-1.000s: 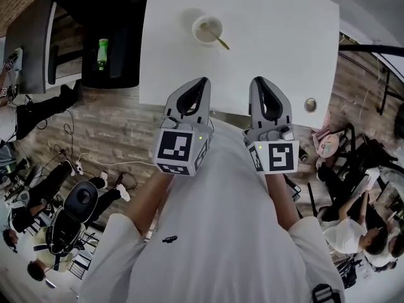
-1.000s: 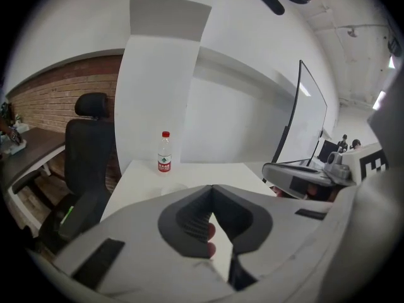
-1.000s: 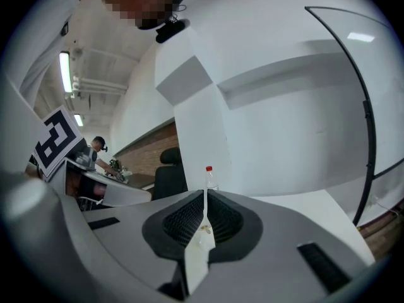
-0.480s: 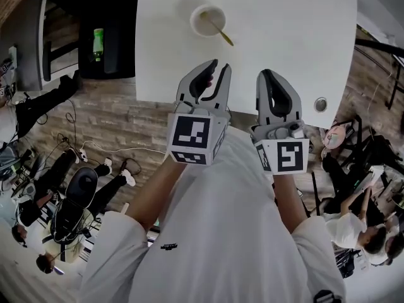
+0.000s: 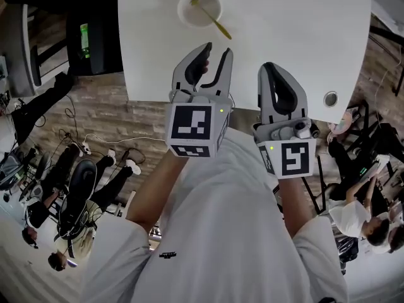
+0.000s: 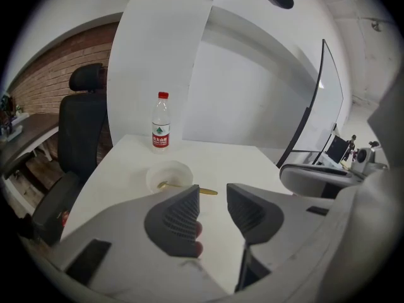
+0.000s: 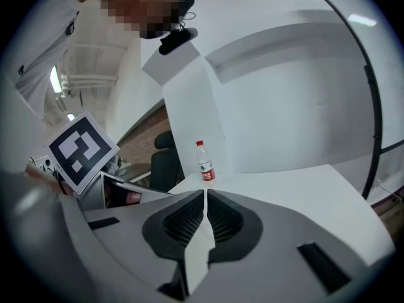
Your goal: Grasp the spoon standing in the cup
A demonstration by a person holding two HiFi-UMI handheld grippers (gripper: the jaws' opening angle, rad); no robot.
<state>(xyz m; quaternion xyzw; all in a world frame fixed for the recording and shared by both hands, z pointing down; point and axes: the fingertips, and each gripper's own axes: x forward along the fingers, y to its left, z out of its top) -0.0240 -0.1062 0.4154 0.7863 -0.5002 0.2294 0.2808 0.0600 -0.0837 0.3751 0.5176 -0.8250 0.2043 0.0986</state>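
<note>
Your left tool (image 5: 214, 48) is opening, nothing between its jaws, and is sitting nearer the spoon (image 5: 213, 21), which is leaning in the cup (image 5: 182, 11) beyond it, handle tilting near-right. Your right tool (image 5: 276, 71) is resting pressed together.

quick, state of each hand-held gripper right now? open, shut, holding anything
left hand-held gripper: jaws opening, nothing between them
right hand-held gripper: closed, empty
</note>
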